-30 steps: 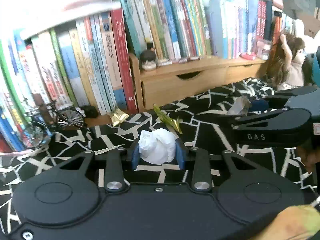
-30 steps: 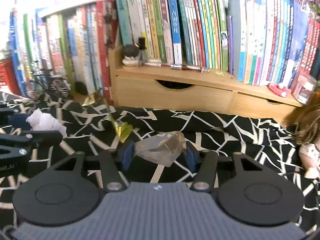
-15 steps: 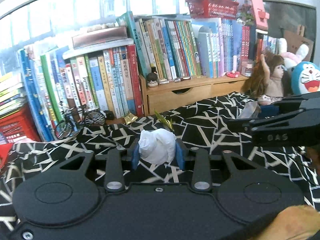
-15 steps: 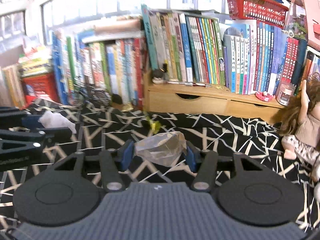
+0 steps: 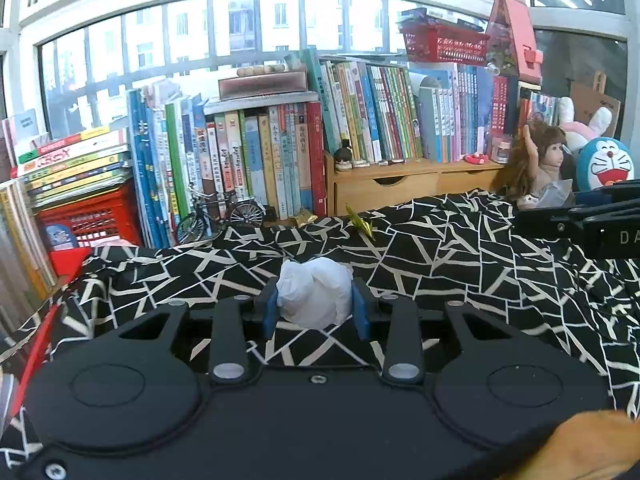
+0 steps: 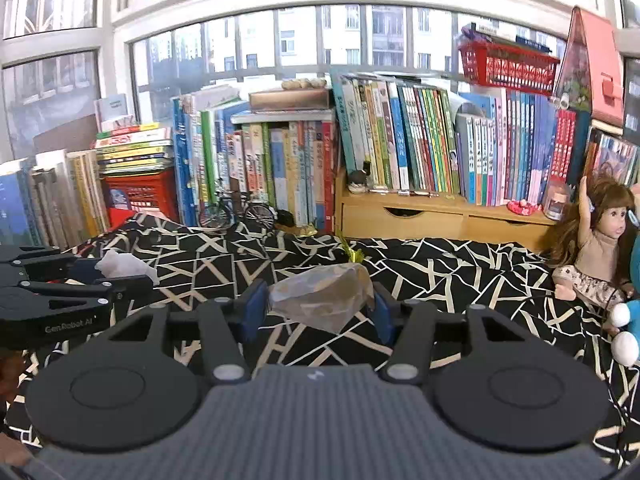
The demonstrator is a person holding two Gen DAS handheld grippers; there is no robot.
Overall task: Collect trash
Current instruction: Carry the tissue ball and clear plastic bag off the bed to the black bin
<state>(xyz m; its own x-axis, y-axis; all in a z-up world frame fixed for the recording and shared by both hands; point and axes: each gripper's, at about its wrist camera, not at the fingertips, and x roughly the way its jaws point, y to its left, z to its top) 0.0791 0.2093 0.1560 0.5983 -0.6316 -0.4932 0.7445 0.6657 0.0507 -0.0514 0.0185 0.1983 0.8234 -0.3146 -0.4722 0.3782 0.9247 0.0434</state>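
My left gripper (image 5: 315, 307) is shut on a crumpled white tissue (image 5: 314, 292), held above the black-and-white cloth (image 5: 460, 264). My right gripper (image 6: 318, 307) is shut on a crumpled clear plastic wrapper (image 6: 320, 296). In the right wrist view the left gripper (image 6: 132, 274) with the white tissue (image 6: 124, 265) shows at the left edge. The left wrist view has the right gripper's black body at its right edge, with the plastic wrapper (image 5: 558, 194) at its tip. A yellow-green folded paper scrap (image 5: 362, 224) and a gold wrapper (image 5: 304, 216) lie on the cloth near the books.
Rows of books (image 5: 260, 160) and a wooden drawer shelf (image 5: 400, 190) line the back under a window. A toy bicycle (image 5: 220, 214), a red crate (image 5: 90, 220), a doll (image 6: 596, 240) and a blue plush toy (image 5: 606, 164) stand around the cloth.
Both grippers have pulled back and risen from the bookshelf, each keeping its trash. The books, window and doll now appear farther off and more of the cloth shows.
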